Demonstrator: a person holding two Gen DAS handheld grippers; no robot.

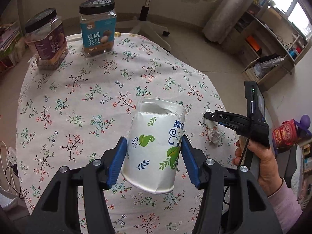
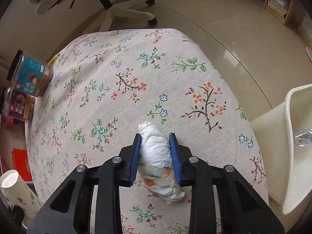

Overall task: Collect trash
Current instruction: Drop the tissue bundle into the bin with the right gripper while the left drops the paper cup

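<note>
- The left gripper (image 1: 154,152) is clenched on a paper cup (image 1: 156,146) — white, printed with green leaves and blue scrolls — its blue pads pressed to both sides; the cup is tilted, its crumpled rim pointing away over the floral tabletop (image 1: 87,97).
- The right gripper (image 2: 155,148) is clamped around a crumpled white tissue wad (image 2: 156,152) at the tabletop's near right side; whether the wad rests on the cloth or is lifted off it cannot be told.
- At the far left edge stand two black-lidded snack jars: a purple-labelled jar (image 1: 46,39) and, just beside it, a blue-labelled jar (image 1: 98,27).
- A cream plastic bin (image 2: 292,146) stands on the floor just off the tabletop's right edge — beyond, a white office chair (image 2: 117,5).
</note>
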